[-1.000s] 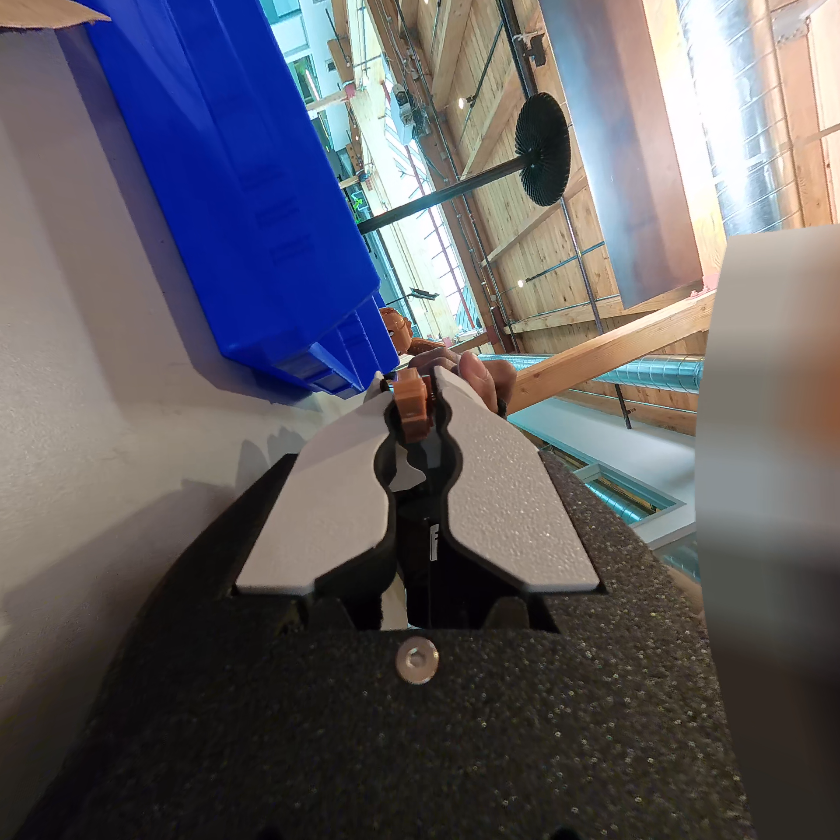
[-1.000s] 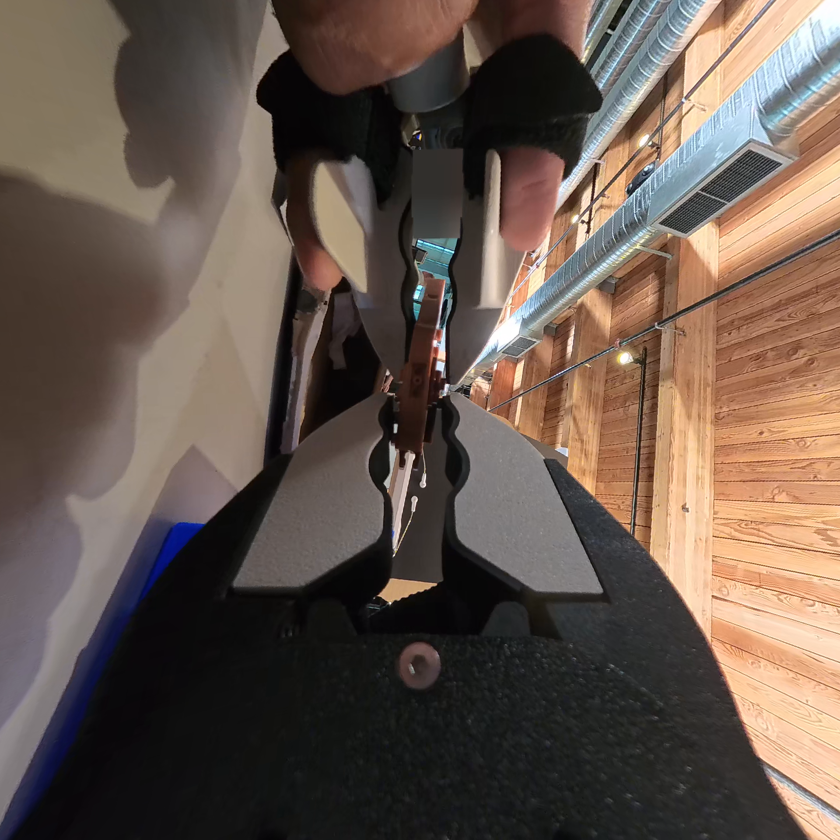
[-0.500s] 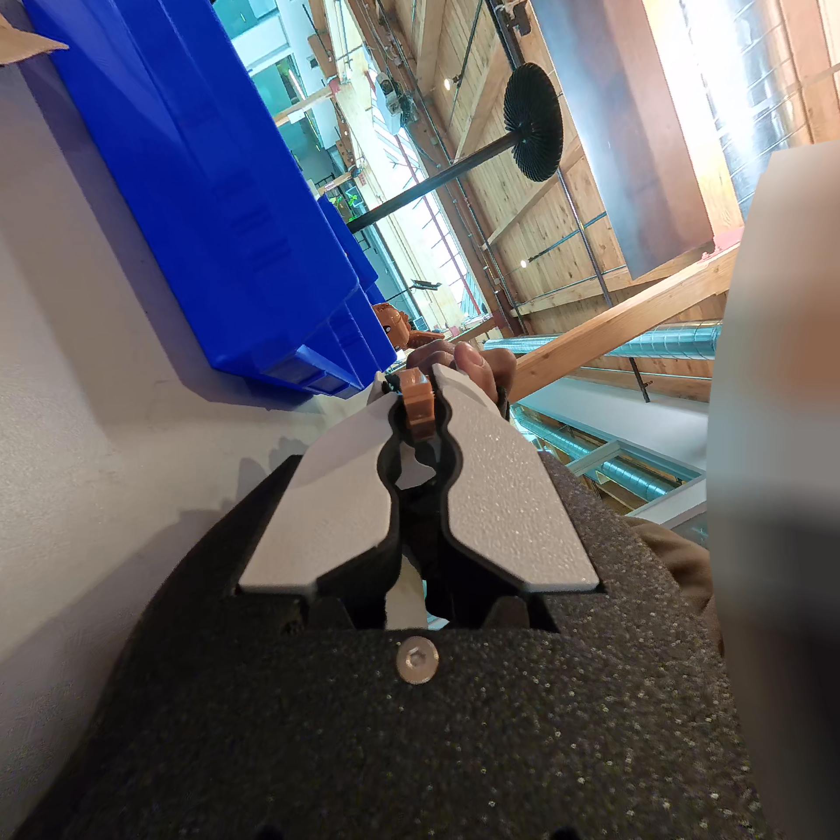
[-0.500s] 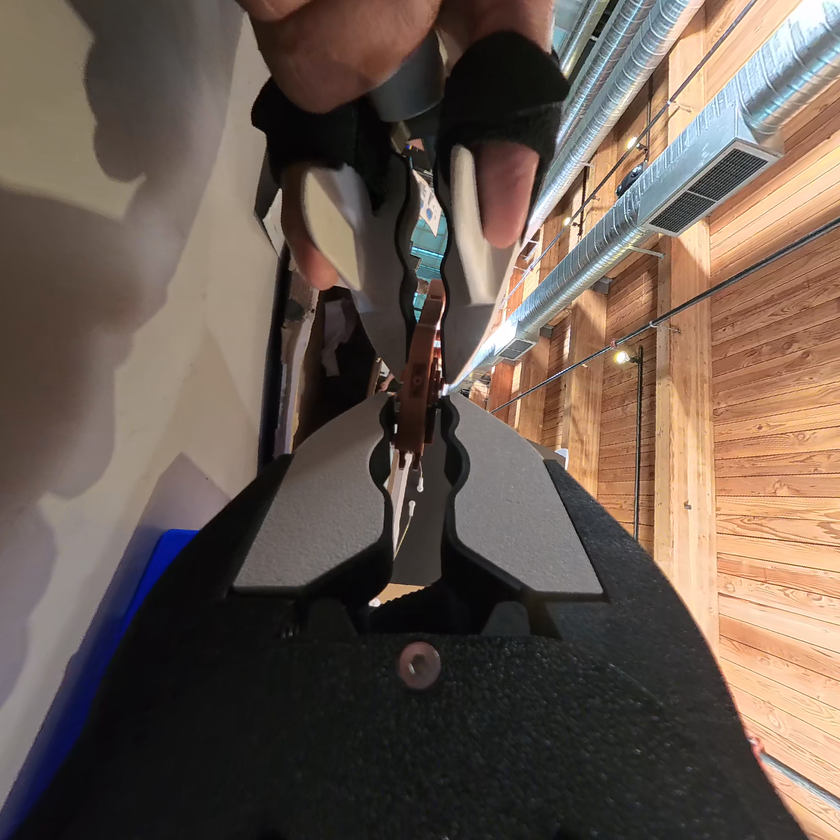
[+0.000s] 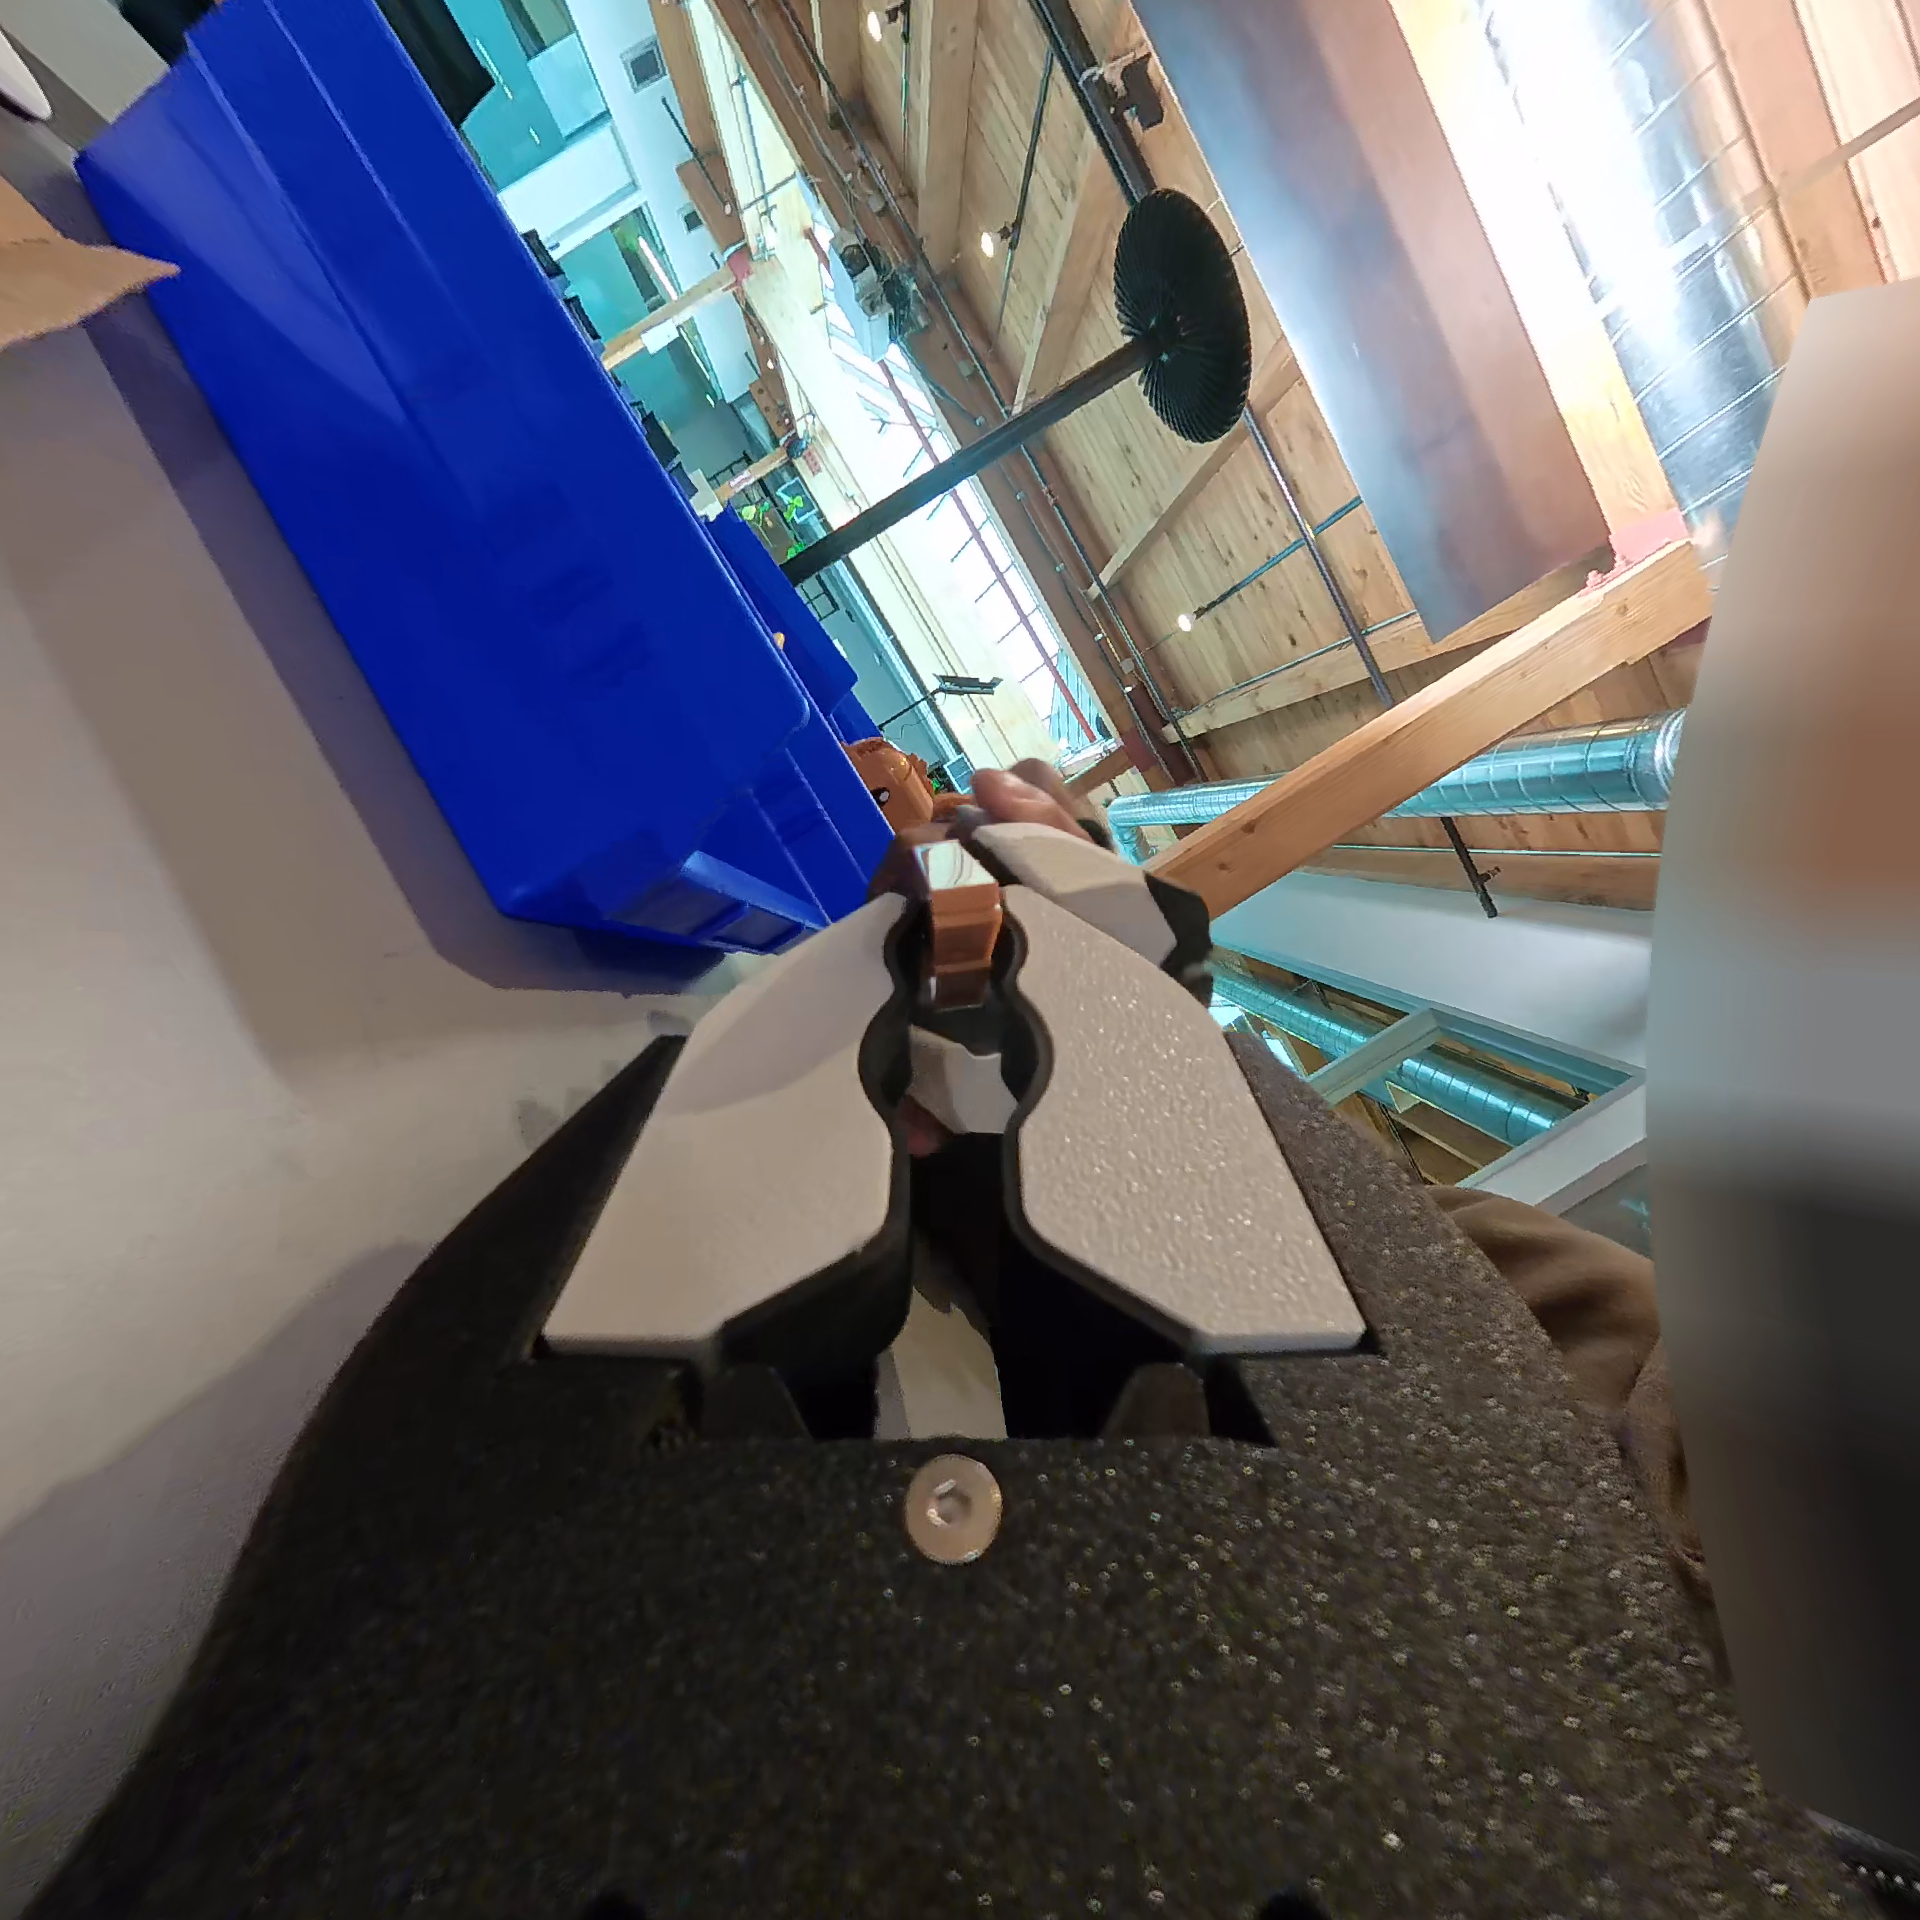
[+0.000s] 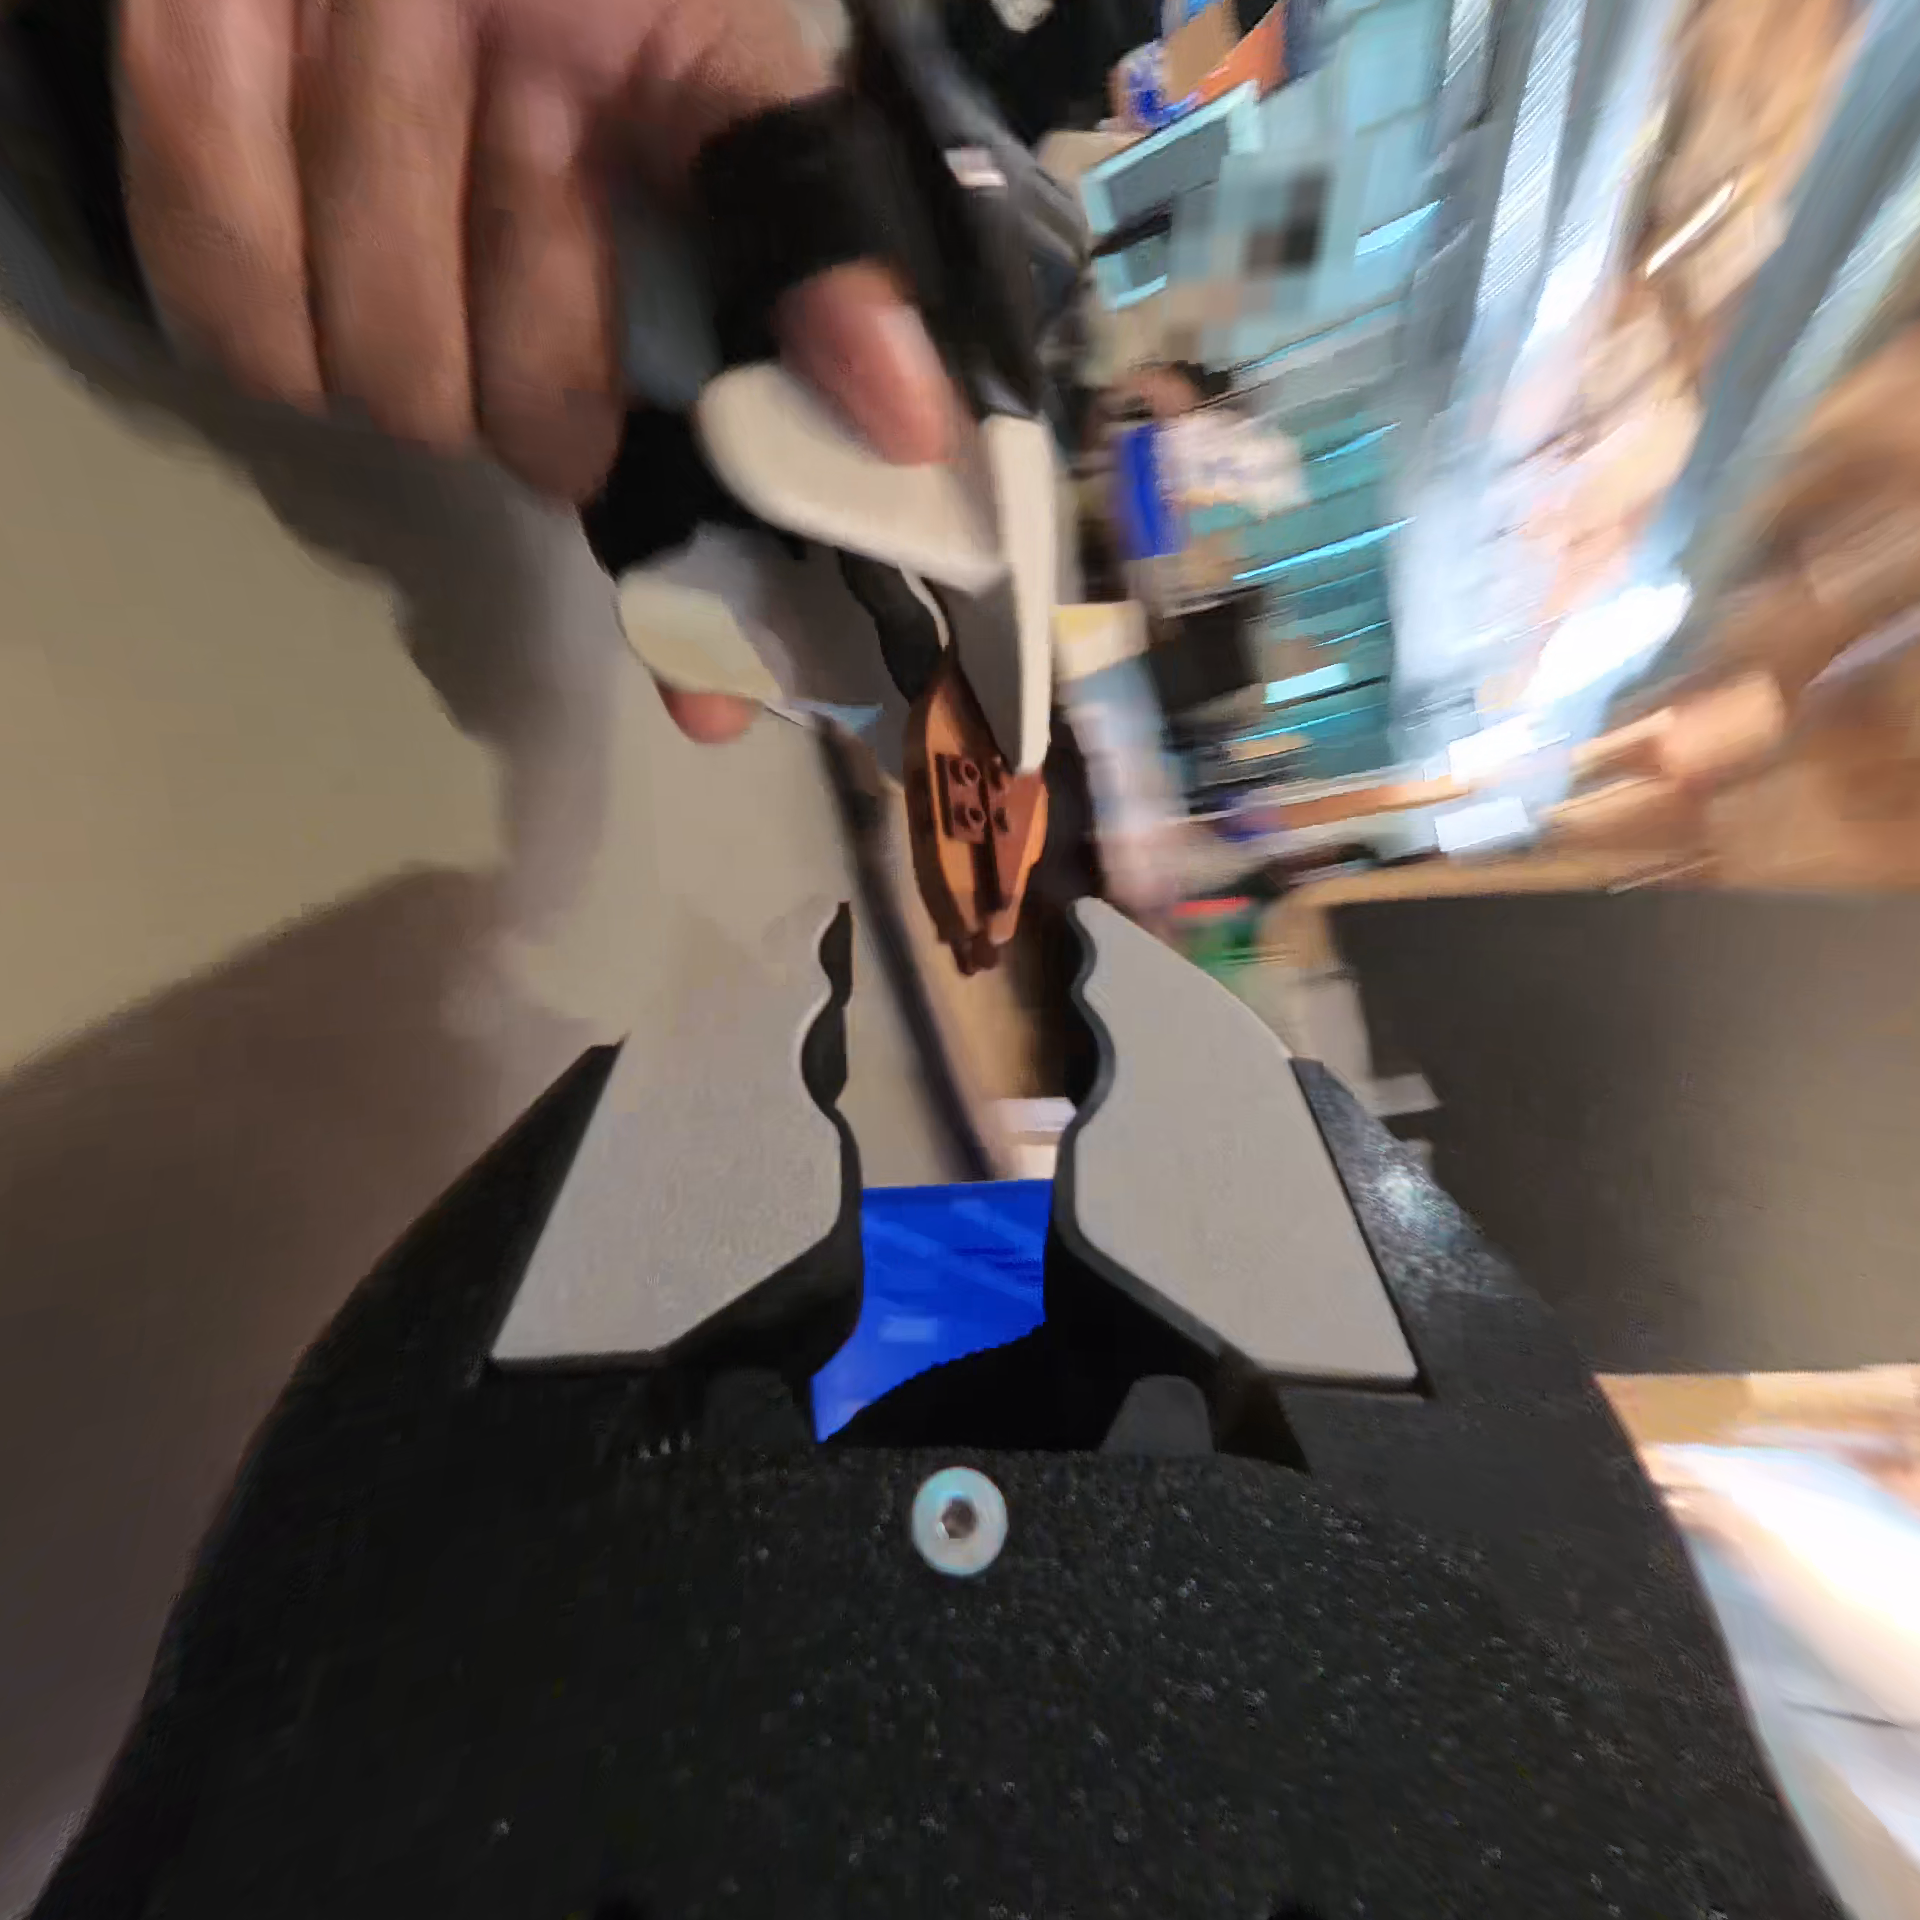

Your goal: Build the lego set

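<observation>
My left gripper (image 5: pixel 954 906) is shut on a small brown brick piece (image 5: pixel 961 940), pinched between the tips of its pads. The right wrist view shows the same piece (image 6: pixel 968 821), a brown studded plate that hangs from the left gripper's pale fingers (image 6: pixel 1023 623); a gloved hand (image 6: pixel 416 208) holds that gripper. My right gripper (image 6: pixel 961 925) is open, its pads standing apart just below the piece without touching it. One of its fingers (image 5: pixel 1081 883) also shows just beyond the left fingertips in the left wrist view.
A large blue bin (image 5: pixel 468 499) lies on the pale tabletop (image 5: pixel 156 935), with a brown toy figure's head (image 5: pixel 894 774) past its end. Blue plastic (image 6: pixel 945 1278) shows between my right fingers. The right wrist view is blurred by motion. The tips of both grippers are at nearly the same place.
My right gripper's jaws opened and let go of the brown piece, then drew back as its view swung. My left gripper stays shut on the piece.
</observation>
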